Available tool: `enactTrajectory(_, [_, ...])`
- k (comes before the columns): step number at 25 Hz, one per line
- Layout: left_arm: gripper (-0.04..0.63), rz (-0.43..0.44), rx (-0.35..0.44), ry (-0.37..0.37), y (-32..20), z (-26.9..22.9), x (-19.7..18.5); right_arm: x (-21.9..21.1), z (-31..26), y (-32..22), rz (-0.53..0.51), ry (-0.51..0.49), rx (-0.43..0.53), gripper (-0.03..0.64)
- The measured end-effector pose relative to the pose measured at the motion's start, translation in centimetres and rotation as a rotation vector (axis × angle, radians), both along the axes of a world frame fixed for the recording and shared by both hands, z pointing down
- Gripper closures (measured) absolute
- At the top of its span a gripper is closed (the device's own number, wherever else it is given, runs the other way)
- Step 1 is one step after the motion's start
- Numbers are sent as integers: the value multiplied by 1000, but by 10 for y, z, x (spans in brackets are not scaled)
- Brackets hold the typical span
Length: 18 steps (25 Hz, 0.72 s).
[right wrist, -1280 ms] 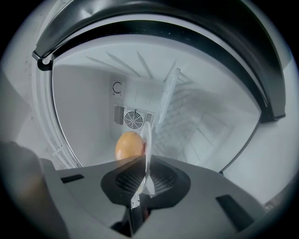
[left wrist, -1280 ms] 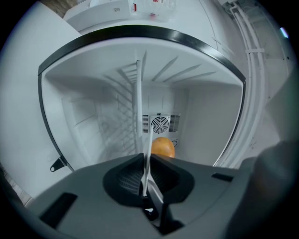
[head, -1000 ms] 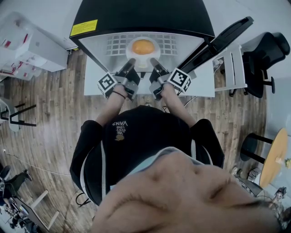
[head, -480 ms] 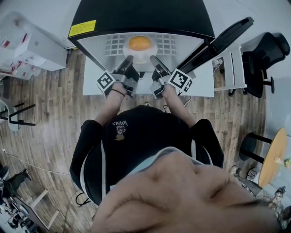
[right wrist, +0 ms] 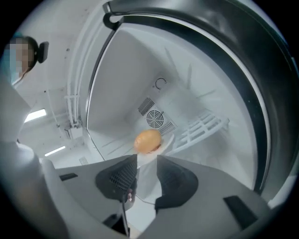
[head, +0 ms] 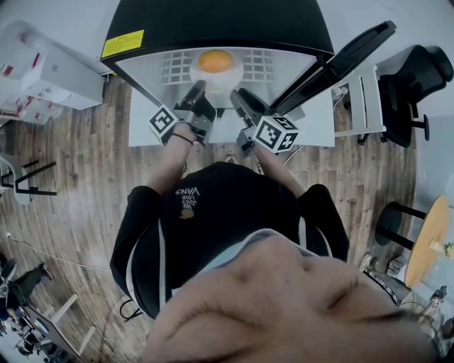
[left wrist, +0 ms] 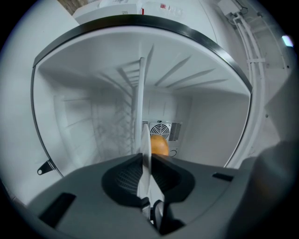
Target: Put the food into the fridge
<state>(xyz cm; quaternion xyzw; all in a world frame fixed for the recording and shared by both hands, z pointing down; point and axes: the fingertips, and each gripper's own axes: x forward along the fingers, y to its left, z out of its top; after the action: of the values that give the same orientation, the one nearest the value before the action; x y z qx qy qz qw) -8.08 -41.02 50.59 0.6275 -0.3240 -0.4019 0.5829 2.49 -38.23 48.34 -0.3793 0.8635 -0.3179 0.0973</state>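
Left tongs (left wrist: 145, 156) clamp the plate (head: 231, 79) rim, right tongs (right wrist: 147, 163) spread apart (orange food (right wrist: 148, 140) just beyond).

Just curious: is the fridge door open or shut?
Open: the door stands swung out, and the plate is inside the fridge.

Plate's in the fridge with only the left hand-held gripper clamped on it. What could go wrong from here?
1. The left hand-held gripper pinches the plate at one rim only; it might tilt and the round food roll off.
2. The right hand-held gripper has open jaws flanking the rim; a skewed pull-back may snag it.
3. Whether the plate rests on the wire shelf is unclear, so releasing may drop it.
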Motion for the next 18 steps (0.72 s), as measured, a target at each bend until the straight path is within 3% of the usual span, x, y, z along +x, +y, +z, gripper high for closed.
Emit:
enactTrajectory(6, [557,0,23,-13,0,-2,1,-13,5,6,-39,79,37,534])
enactTrajectory(9, [503,7,54,-20,1,-9,1,-15,7,5,-36,103,43,565])
enactTrajectory(12, [453,16,88,-64,3,-16,2,-16,8,4,-36,114,47,584])
enactTrajectory(16, [437,18,127,-126,9,-22,-1,-17,8,1,-37,119,44,591])
enactTrajectory(18, [436,13,147,-194,14,-20,-4,-17,9,1,-33,120,42,594])
